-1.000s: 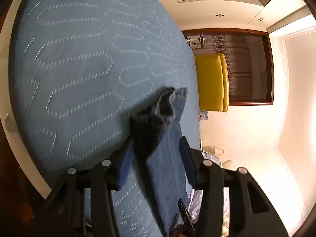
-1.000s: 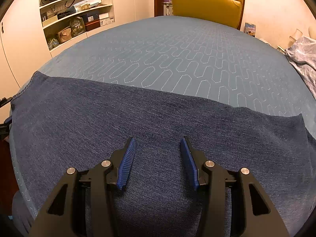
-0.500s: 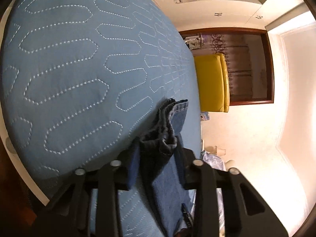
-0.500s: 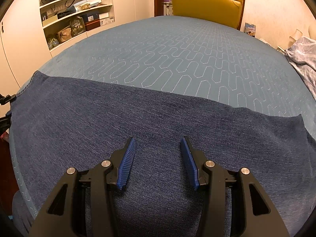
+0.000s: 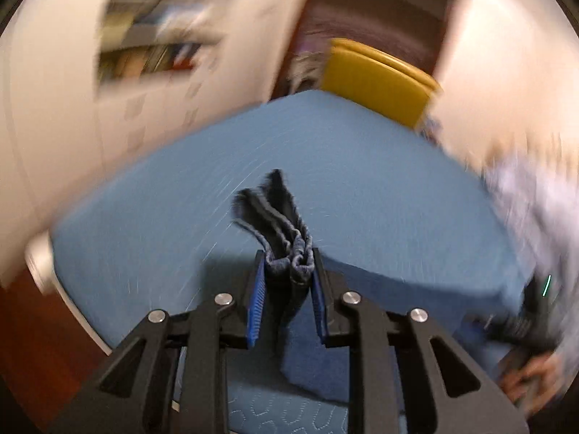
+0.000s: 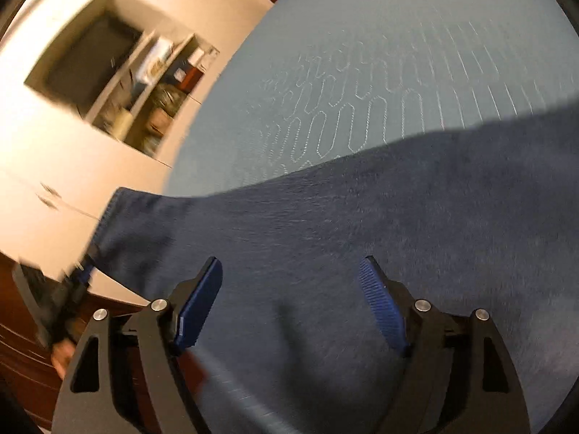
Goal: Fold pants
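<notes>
The dark blue denim pants lie spread across the near part of the blue quilted bed. My left gripper is shut on a bunched hem of the pants, lifted off the bed; it also shows at the left in the right wrist view, holding the pants' corner. My right gripper is open and empty just above the flat denim. Both views are motion-blurred.
A yellow chair stands beyond the far end of the bed. White cupboards with open shelves line the wall on the left. A pale heap of cloth lies at the bed's right side.
My left gripper closed on the bunched pants hem and swung round, lifting it. My right gripper tilted and shifted left over the denim, jaws wider.
</notes>
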Demonstrator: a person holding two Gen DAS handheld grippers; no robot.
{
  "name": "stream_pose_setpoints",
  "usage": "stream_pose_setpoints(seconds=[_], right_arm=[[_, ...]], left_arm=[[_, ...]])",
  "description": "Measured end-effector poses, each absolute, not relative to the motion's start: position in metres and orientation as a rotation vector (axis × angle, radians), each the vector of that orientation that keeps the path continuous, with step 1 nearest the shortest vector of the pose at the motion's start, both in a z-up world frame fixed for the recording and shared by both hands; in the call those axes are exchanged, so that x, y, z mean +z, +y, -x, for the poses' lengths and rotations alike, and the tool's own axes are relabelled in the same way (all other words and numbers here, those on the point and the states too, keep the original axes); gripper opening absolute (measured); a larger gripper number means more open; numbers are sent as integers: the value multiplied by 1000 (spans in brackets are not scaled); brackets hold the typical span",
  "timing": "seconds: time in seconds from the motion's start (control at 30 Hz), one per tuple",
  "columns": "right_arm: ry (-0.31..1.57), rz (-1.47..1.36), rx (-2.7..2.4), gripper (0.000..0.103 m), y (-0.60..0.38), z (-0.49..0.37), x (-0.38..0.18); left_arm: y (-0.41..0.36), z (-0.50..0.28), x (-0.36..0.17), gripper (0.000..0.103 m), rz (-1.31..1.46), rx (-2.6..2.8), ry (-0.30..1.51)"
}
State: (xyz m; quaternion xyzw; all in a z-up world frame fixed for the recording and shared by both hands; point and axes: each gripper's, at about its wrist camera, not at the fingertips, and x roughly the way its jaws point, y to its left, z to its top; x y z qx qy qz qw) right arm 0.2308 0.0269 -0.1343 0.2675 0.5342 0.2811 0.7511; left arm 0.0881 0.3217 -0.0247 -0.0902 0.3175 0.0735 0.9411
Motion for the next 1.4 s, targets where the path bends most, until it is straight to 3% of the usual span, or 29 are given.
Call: stream_pose_setpoints(seconds=[0.17, 0.37, 0.4, 0.47, 0.5, 0.53, 0.8, 1.1, 1.17, 1.23, 1.33, 1.4], right_arm=[[1161, -837, 634, 77, -37, -223, -131], [1145, -925, 573, 77, -97, -203, -138], [1147, -932, 565, 77, -104, -200, -141], [1155, -938, 560, 77, -108, -194, -145], [1157, -932, 556, 77, -107, -193, -147], [1159, -926, 552, 77, -107, -193, -147], [1177, -906, 596, 77, -92, -191, -151], [1185, -914, 629, 77, -89, -189, -147], [1188, -917, 629, 77, -89, -190, -145], [1195, -912, 627, 77, -86, -190, -145], [1212, -914, 628, 78, -80, -190, -146], [1228, -927, 626, 84, -77, -190, -148]], left_arm=[[157, -80, -29, 23, -236, 37, 594], [9, -50, -131, 24, -573, -92, 611], [-2, -49, -150, 28, -630, -74, 610], [-14, -37, -176, 45, -722, -56, 579], [-17, -33, -181, 60, -751, -52, 563], [-17, -26, -185, 64, -784, -36, 533], [-11, -11, -199, 65, -916, -15, 498], [-11, -26, -196, 58, -957, -72, 530], [-14, -22, -201, 53, -998, -84, 517], [-10, -25, -202, 39, -968, -113, 551], [-5, -29, -198, 27, -900, -135, 594], [0, -30, -192, 21, -873, -131, 592]])
